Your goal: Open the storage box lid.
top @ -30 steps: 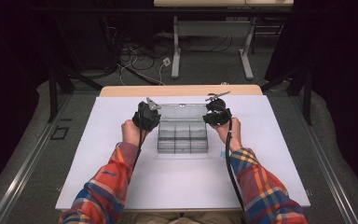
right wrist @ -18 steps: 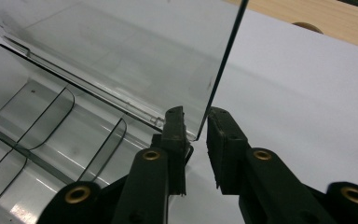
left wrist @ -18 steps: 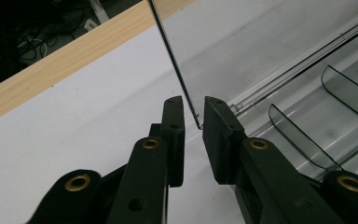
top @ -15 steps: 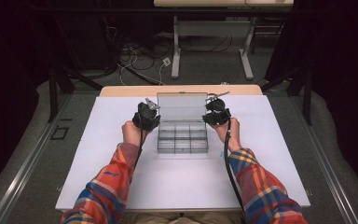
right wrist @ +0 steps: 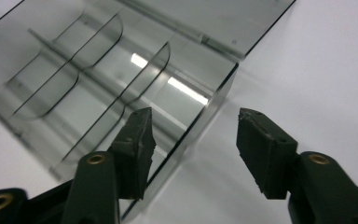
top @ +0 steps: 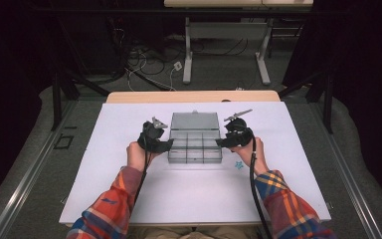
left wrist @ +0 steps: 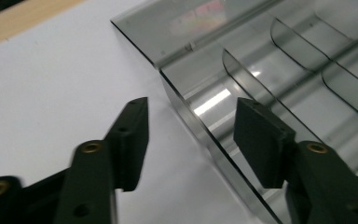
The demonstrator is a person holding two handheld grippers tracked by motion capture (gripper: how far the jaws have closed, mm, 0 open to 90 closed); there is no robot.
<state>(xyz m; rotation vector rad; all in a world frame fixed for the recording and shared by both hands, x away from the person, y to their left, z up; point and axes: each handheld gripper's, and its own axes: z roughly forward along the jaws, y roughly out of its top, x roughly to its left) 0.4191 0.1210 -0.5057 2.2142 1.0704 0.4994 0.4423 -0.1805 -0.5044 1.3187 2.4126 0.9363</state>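
A smoky clear compartment box (top: 195, 147) sits mid-table, its lid (top: 195, 121) folded back flat behind it. My left gripper (top: 162, 144) is at the box's left side, my right gripper (top: 226, 142) at its right side. In the left gripper view the left gripper (left wrist: 192, 116) straddles the box's side wall (left wrist: 205, 140), one jaw outside and one over a compartment, pads clear of it. The right gripper (right wrist: 196, 122) likewise straddles the other side wall (right wrist: 200, 126). Both pairs of jaws have just been opening and grip nothing. The compartments (right wrist: 98, 74) look empty.
A white mat (top: 129, 199) covers the table, with a wooden edge (top: 194, 96) at the back. A small blue star mark (top: 238, 165) lies near the right hand. Beyond the table are cables and desk legs (top: 188, 55) on the floor.
The lid stood upright half a second ago and now lies flat behind the box. Both grippers have dropped to the box's sides and their jaws have opened.
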